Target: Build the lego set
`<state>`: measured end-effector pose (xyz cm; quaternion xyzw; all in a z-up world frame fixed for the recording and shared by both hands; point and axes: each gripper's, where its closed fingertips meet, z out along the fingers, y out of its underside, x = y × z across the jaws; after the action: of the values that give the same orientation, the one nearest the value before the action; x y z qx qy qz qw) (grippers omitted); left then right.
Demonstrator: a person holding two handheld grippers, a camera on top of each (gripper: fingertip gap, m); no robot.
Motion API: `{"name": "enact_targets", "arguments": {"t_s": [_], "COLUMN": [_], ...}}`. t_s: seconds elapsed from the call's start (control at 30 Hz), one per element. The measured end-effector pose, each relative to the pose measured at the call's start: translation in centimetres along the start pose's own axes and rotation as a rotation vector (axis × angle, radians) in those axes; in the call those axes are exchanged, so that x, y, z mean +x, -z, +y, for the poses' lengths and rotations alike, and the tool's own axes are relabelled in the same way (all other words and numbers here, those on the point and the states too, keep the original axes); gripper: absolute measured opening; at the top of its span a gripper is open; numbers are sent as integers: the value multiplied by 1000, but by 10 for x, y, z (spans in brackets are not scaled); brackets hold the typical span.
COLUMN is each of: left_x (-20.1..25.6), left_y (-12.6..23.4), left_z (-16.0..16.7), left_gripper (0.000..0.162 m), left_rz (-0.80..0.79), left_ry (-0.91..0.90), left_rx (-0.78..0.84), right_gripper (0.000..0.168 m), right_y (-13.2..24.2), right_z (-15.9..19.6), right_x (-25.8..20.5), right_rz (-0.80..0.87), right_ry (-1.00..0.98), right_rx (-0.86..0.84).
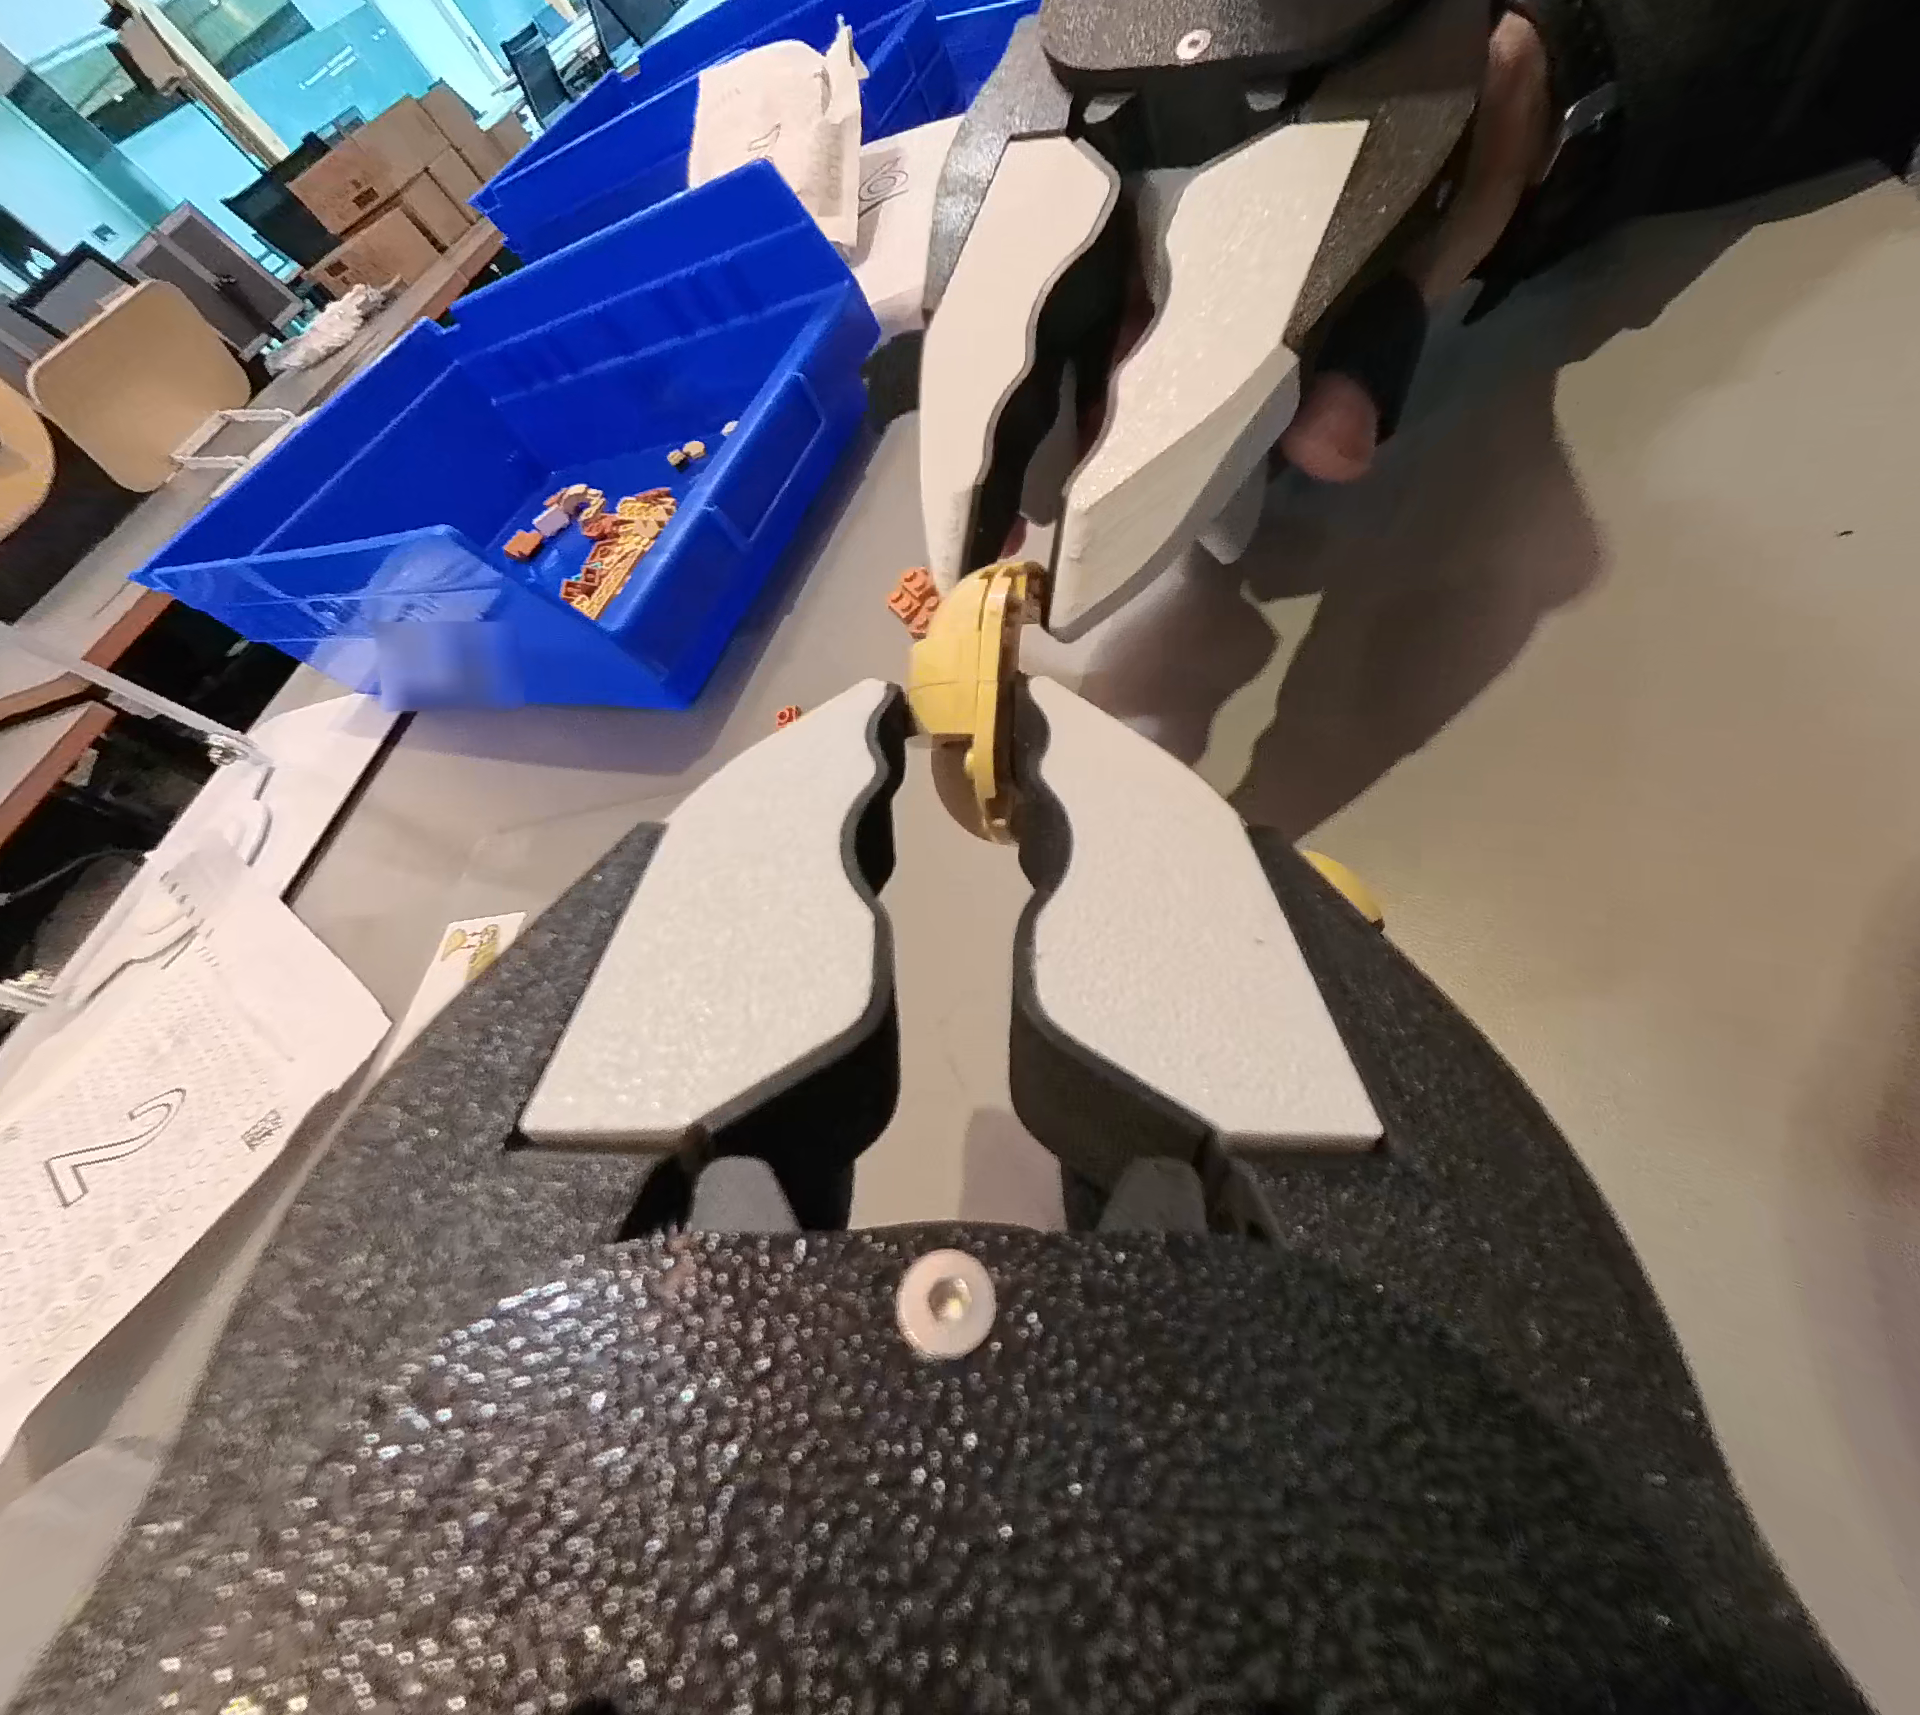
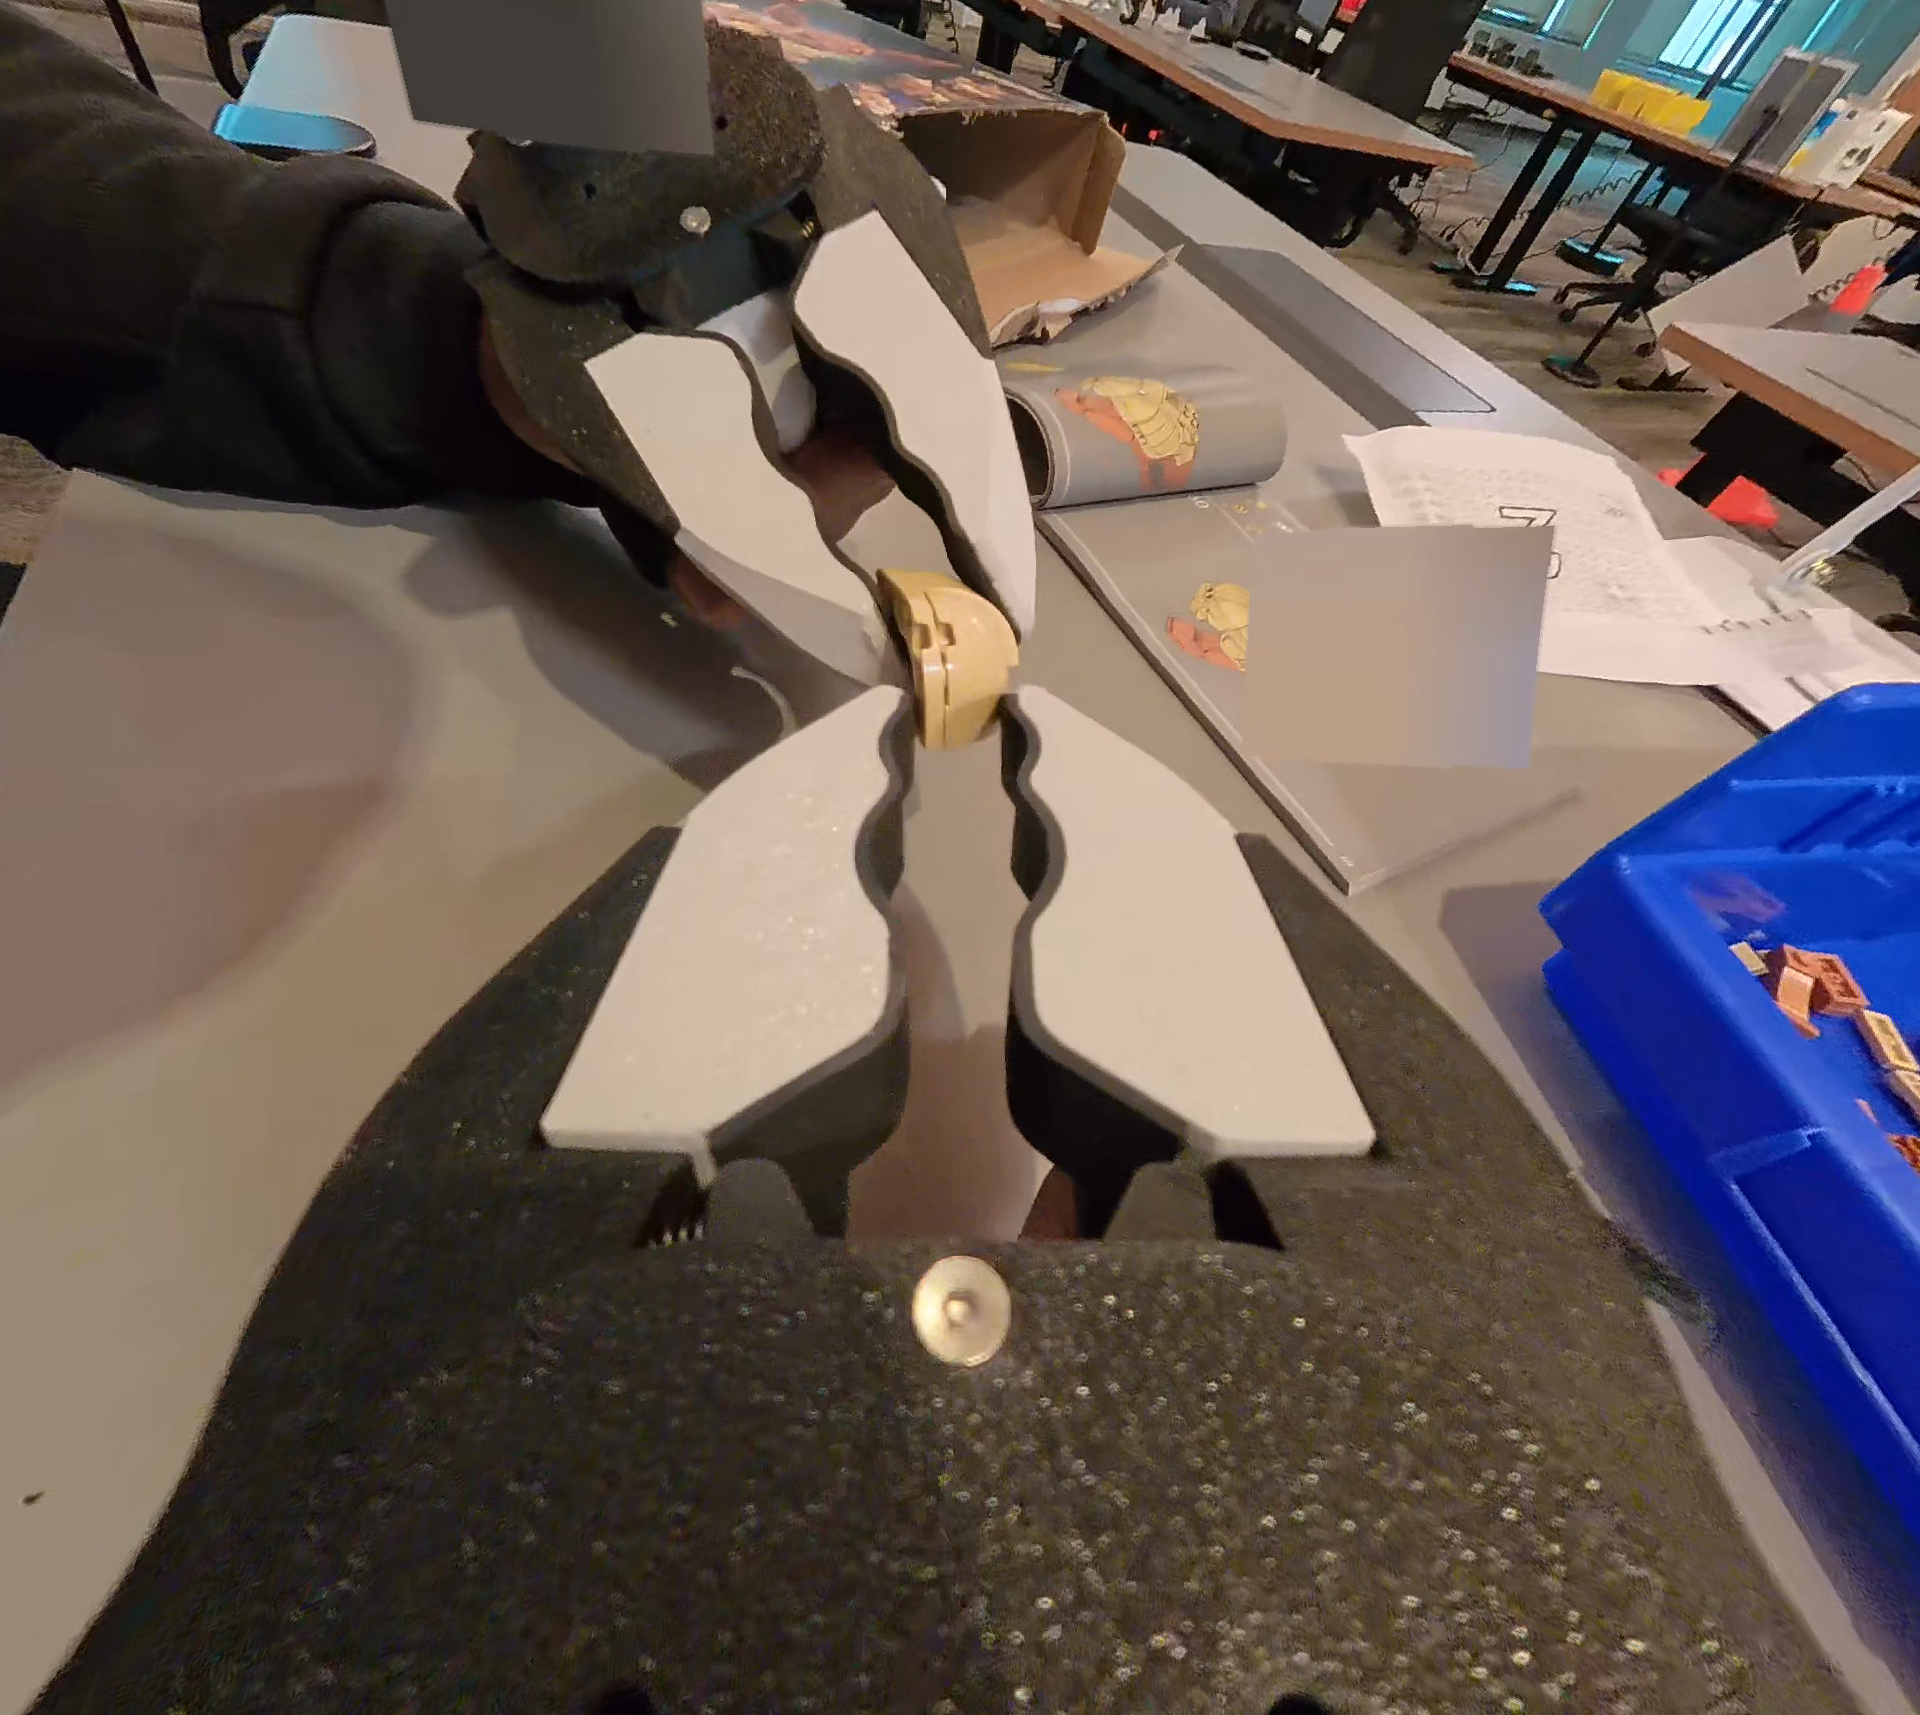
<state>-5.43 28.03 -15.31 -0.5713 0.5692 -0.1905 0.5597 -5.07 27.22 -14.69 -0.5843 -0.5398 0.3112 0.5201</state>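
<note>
Both tools (image 1: 961,704) (image 2: 951,709) pinch one tan lego piece (image 1: 971,689); blue bin (image 1: 644,657) holds loose bricks (image 1: 597,538).

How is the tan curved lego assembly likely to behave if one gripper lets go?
The tan lego assembly looks small and probably light. Its rounded shells could let it pivot or roll. Visible seams suggest it might split under squeezing from the left gripper and right gripper.

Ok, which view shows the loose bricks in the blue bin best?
The left wrist view: the blue bin sits open to the camera, its orange and tan bricks all in view. The right wrist view catches only the bin's corner and a few bricks at the frame edge.
</note>
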Motion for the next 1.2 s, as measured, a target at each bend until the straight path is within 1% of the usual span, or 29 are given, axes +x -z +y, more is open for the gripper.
{"name": "enact_targets", "arguments": {"t_s": [0.2, 0.3, 0.43, 0.8, 0.97, 1.2], "left_x": [2, 4, 8, 19, 19, 14], "left_y": [-2, -2, -2, 5, 4, 1], "left_z": [4, 5, 5, 10, 11, 9], "left_gripper": [20, 24, 26, 23, 22, 21], "left_rz": [40, 66, 113, 210, 188, 98], "left_ry": [64, 95, 124, 95, 45, -73], "left_rx": [-9, -8, -13, -68, -87, -85], "right_gripper": [15, 15, 14, 14, 14, 16], "right_y": [-1, -1, -1, -2, -2, 0], "right_z": [2, 3, 4, 5, 5, 4], "right_x": [1, 2, 0, -13, -14, -11], "right_rz": [29, 51, 49, 0, -5, 4], "right_ry": [46, 95, 155, 254, 251, 243], "right_rx": [-17, -26, -26, -32, -29, -24]}}
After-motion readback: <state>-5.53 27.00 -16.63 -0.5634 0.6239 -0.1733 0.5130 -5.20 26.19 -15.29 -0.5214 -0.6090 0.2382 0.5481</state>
